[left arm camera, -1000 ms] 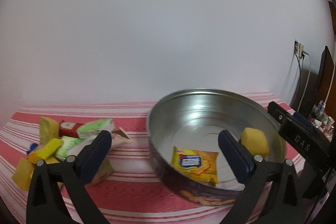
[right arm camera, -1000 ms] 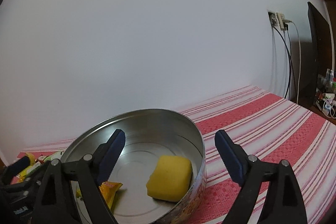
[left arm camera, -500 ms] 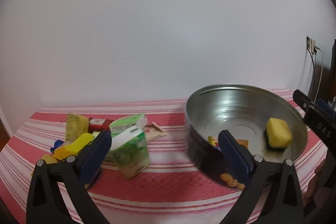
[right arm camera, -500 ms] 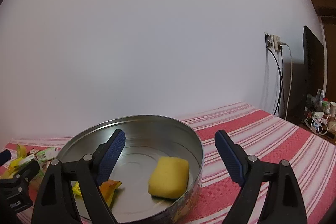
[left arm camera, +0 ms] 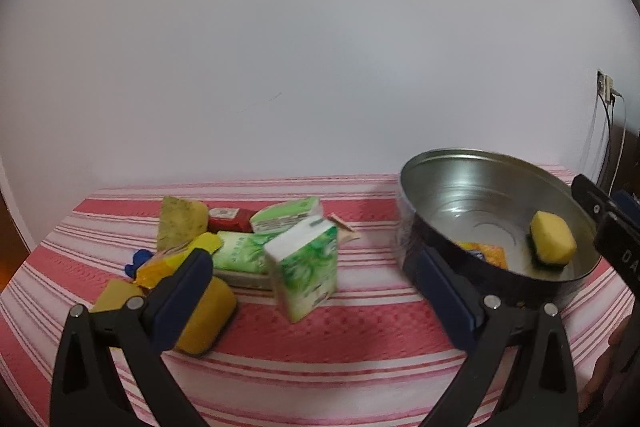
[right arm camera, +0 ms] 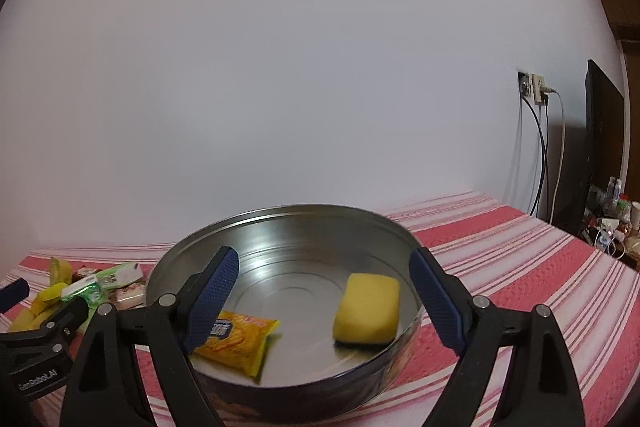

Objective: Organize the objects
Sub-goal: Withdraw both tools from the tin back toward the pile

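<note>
Currently logged, item by item.

Left tongs (left arm camera: 316,295): spread wide, holding nothing; aimed at the loose pile, presumably to pick the next piece.

Green carton (left arm camera: 305,271): tilted, standing on the striped worktop (left arm camera: 360,331) at about 12 o'clock from the left tongs, between the two blue pads and apart from both; likeliest next pick, being nearest and clear of the heap.

Pile at 10 o'clock: second green pack (left arm camera: 240,251), green-white pack (left arm camera: 286,214), red packet (left arm camera: 228,219), worn sponge (left arm camera: 180,223), yellow wrappers (left arm camera: 176,259), yellow sponge (left arm camera: 204,319) just behind the left pad; heaped and touching, not yet sorted.

Round metal tin (right arm camera: 280,227): collecting vessel, at 2 o'clock from the left tongs, directly ahead of the right.

Contents of tin: yellow sponge with dark underside (right arm camera: 367,308) toward 1 o'clock, orange snack packet (right arm camera: 236,341) toward 10 o'clock, lying flat, apart; presumably already put away.

Right tongs (right arm camera: 324,303): wide apart, gripping nothing, poised over the tin's near rim; probably idle after a drop or steadying nothing yet.

Judged progress: early, most pieces still outside.
</note>
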A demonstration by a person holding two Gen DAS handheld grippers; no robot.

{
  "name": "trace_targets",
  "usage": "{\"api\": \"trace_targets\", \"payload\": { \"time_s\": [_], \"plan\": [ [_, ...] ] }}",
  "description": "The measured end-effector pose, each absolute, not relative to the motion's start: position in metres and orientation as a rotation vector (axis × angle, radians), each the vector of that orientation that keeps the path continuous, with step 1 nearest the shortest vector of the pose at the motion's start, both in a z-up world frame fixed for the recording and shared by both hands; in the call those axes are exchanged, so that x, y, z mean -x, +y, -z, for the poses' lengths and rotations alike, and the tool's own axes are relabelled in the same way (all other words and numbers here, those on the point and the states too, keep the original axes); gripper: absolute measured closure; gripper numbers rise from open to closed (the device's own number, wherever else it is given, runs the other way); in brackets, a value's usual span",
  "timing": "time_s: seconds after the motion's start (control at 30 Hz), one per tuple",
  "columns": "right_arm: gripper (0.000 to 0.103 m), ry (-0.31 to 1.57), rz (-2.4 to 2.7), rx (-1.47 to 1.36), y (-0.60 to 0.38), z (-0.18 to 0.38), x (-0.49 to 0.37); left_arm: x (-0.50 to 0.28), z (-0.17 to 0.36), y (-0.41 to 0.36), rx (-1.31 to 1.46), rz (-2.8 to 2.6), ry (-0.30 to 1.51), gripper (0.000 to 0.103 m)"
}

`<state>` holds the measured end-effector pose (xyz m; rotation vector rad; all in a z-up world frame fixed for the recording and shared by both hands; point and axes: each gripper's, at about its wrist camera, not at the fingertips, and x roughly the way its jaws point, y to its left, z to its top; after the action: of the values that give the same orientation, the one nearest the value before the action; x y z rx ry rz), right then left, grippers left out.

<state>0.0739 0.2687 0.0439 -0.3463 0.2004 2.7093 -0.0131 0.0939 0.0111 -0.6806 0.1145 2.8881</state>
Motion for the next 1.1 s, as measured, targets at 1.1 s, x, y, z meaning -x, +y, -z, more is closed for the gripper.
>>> {"api": "trace_targets", "payload": {
  "time_s": [1.1],
  "plan": [
    [0.014, 0.279, -2.927, 0.558, 0.16, -0.032, -0.047, 0.021, 0.001, -0.037, 0.822, -2.908, 0.053, 0.0]
  ]
}}
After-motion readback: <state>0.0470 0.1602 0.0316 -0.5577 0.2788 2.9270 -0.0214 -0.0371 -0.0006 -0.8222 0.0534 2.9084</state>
